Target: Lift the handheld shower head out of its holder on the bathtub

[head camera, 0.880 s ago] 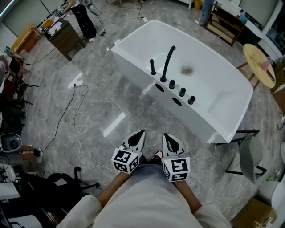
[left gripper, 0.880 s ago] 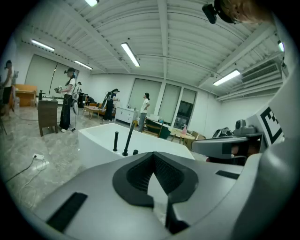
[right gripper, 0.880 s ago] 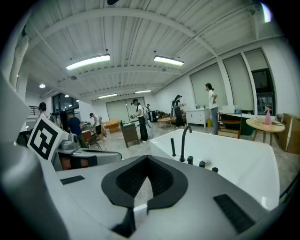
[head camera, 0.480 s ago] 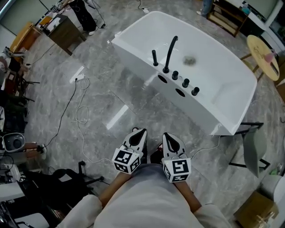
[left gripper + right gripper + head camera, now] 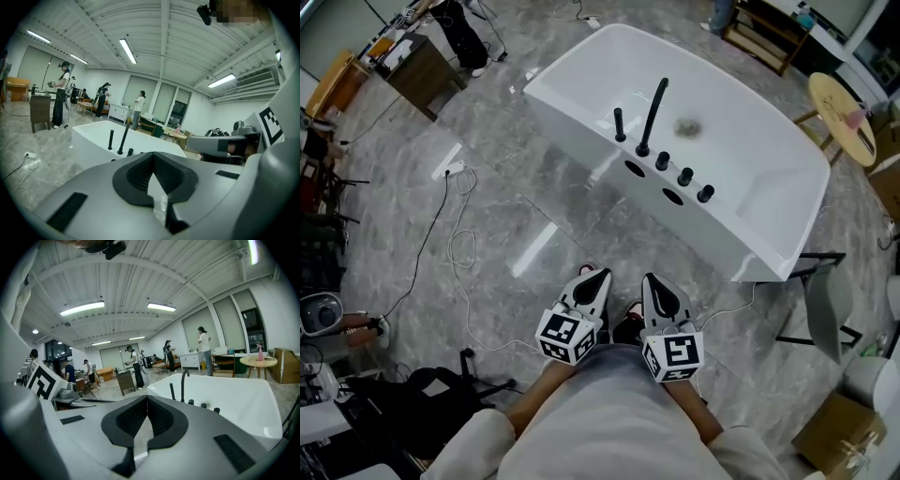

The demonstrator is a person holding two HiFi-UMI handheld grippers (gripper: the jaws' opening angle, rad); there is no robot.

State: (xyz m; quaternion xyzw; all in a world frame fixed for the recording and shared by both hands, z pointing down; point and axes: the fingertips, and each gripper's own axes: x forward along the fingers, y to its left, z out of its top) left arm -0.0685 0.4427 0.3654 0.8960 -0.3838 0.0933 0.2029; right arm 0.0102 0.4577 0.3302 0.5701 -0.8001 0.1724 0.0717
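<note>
The handheld shower head (image 5: 619, 124) is a short black upright stick in its holder on the near rim of the white bathtub (image 5: 572, 112), just left of the tall curved black spout (image 5: 652, 112). It also shows as the shower head (image 5: 111, 139) in the left gripper view and the shower head (image 5: 172, 391) in the right gripper view. My left gripper (image 5: 596, 277) and right gripper (image 5: 652, 286) are held side by side close to my body, well short of the tub. Both are shut with nothing in them, and both point toward the tub.
Several black knobs (image 5: 684, 176) line the rim right of the spout. Cables (image 5: 459, 239) trail over the grey marble floor at left. A brown cabinet (image 5: 417, 70) stands far left, a round wooden table (image 5: 844, 117) far right, and a chair (image 5: 825, 305) by the tub's right end. People stand in the background.
The grippers stay by my body, still shut. The tub has only drifted slightly in the head view.
</note>
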